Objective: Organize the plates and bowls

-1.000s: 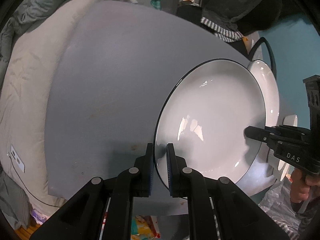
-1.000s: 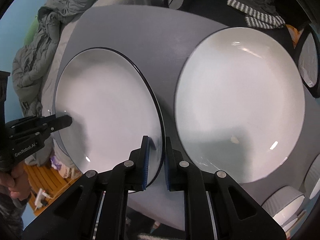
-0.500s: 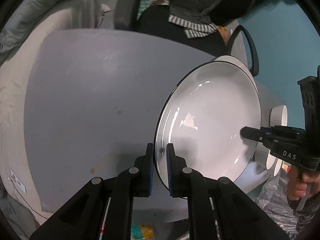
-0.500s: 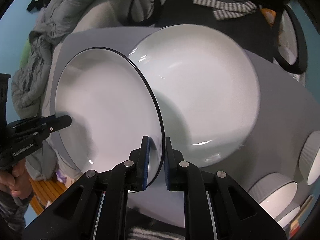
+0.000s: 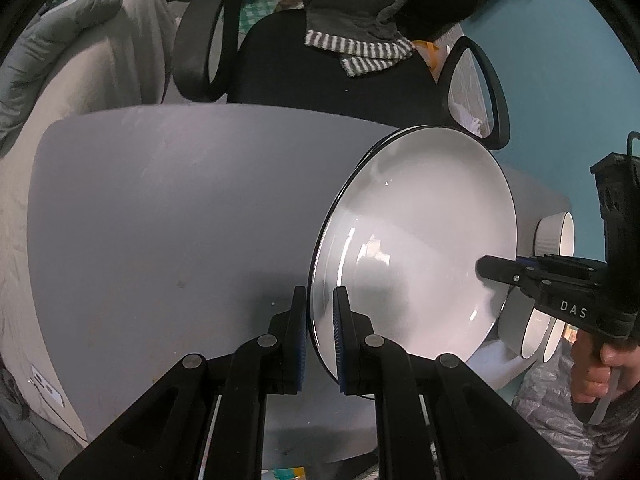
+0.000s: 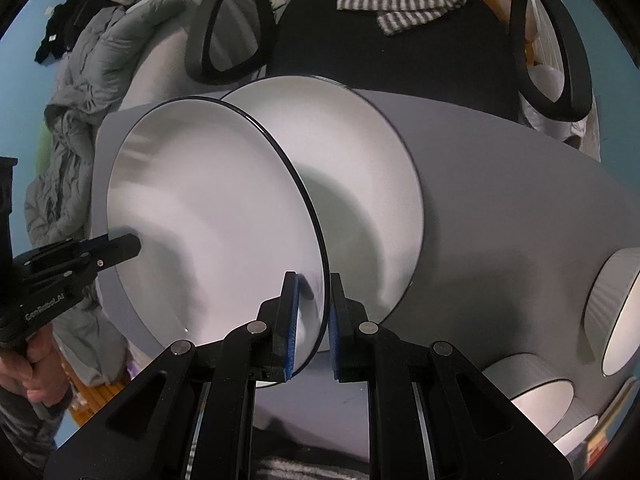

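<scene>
I hold one white plate with a thin black rim [image 5: 416, 248] [image 6: 208, 220] between both grippers, lifted above the grey table. My left gripper [image 5: 320, 320] is shut on its near rim; it shows at the left of the right wrist view [image 6: 120, 246]. My right gripper [image 6: 310, 312] is shut on the opposite rim; it shows at the right of the left wrist view [image 5: 492, 268]. A second white plate [image 6: 360, 184] lies on the table, partly under the held one. Ribbed white bowls [image 6: 616, 312] [image 5: 554, 236] stand at the table's right end.
The grey table [image 5: 180, 208] [image 6: 500, 184] stretches left. A black office chair [image 5: 340, 68] [image 6: 392, 52] with clothes draped on it stands behind the table. A bed with grey bedding [image 6: 88, 72] lies at the left. The wall is teal.
Both grippers have carried the held plate to the right, so that it now partly overlaps the second plate. The chair has come into fuller view.
</scene>
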{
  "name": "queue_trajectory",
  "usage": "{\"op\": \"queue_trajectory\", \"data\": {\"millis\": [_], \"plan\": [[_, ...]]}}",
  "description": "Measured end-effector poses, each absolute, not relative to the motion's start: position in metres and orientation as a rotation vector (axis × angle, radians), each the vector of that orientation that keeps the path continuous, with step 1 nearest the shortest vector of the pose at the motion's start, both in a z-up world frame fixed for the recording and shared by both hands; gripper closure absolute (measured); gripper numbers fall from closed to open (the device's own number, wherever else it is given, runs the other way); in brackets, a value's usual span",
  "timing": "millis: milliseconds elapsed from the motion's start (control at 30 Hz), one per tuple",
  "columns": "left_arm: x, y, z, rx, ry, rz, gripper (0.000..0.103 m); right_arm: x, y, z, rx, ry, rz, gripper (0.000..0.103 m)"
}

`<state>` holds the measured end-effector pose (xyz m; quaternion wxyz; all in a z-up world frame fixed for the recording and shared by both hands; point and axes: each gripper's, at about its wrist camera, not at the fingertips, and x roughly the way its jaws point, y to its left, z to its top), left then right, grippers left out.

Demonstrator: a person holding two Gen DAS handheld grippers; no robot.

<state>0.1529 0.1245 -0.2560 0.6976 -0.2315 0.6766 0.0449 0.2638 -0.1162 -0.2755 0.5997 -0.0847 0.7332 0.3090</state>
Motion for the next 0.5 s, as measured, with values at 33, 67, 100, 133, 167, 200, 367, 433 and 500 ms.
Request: {"op": "queue_trajectory", "data": {"millis": [33,67,100,133,167,200,367,433,500], "plan": [[0.154,0.123,-0.256,-0.510,1.511,0.101,0.092,0.266,-0.116,-0.276,-0.193,1.701,0.714,0.090],[0.156,0.121,-0.255,-0.504,1.513,0.102,0.092,0.268,-0.116,-0.276,-0.190,1.701,0.714,0.090],[0.159,0.121,-0.255,-0.504,1.515,0.103,0.092,0.269,-0.117,-0.277,-0.186,1.705,0.716,0.090],[0.160,0.120,-0.255,-0.506,1.517,0.102,0.092,0.270,-0.119,-0.277,-0.181,1.708,0.716,0.090],[0.161,0.120,-0.255,-0.508,1.520,0.102,0.092,0.271,-0.120,-0.278,-0.179,1.711,0.716,0.090],[0.162,0.119,-0.255,-0.507,1.523,0.102,0.092,0.273,-0.121,-0.278,-0.178,1.712,0.715,0.090],[0.170,0.115,-0.259,-0.497,1.539,0.103,0.092,0.279,-0.124,-0.281,-0.172,1.721,0.705,0.090],[0.173,0.114,-0.260,-0.495,1.544,0.101,0.092,0.279,-0.126,-0.283,-0.170,1.725,0.700,0.089],[0.175,0.113,-0.261,-0.491,1.550,0.099,0.092,0.281,-0.128,-0.285,-0.171,1.728,0.694,0.089]]}}
